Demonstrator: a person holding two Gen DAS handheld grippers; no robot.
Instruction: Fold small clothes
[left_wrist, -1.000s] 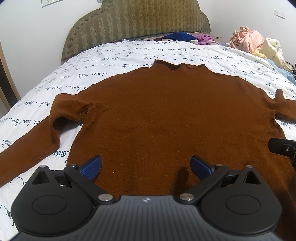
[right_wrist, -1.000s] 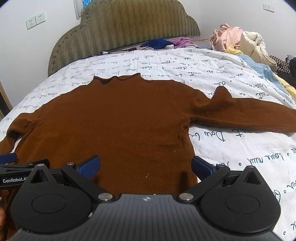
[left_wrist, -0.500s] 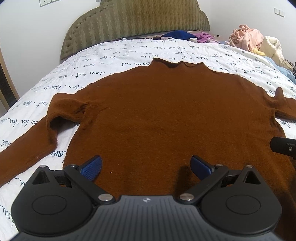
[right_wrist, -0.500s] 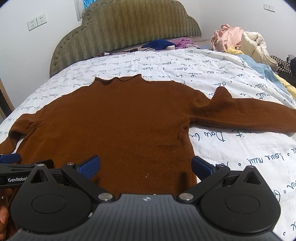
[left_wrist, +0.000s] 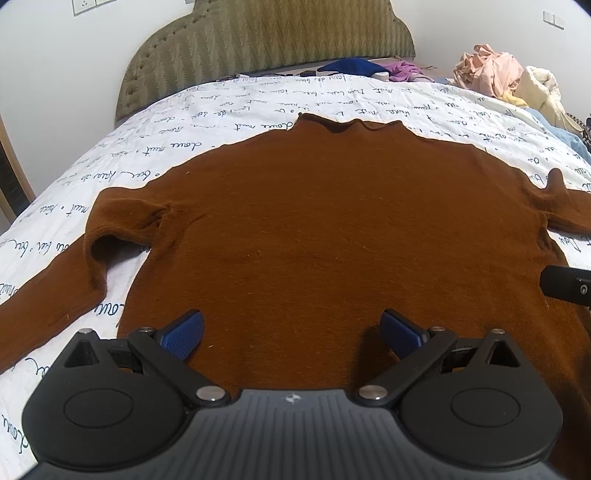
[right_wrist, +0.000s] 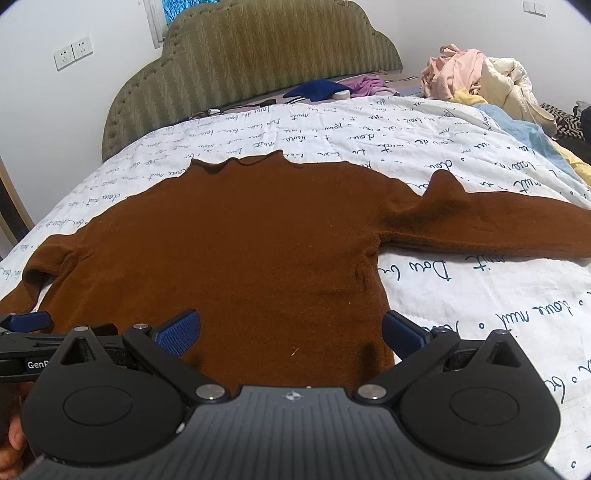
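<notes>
White script-printed bedspread (left_wrist: 258, 107) under a brown sweater (left_wrist: 332, 229) spread flat.
Left wrist view: the left gripper (left_wrist: 291, 332) spreads wide at lower centre — above the hem, gripping nothing. Right wrist view: the right gripper (right_wrist: 291, 332) gapes wide over the hem's right corner; a clothes pile (right_wrist: 476, 74) sits upper right.

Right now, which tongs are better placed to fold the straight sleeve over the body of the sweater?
The right tongs. They hang open at the sweater's right hem corner, and the straight sleeve lies flat on that side. The left tongs, also open, sit by the bent sleeve.
</notes>
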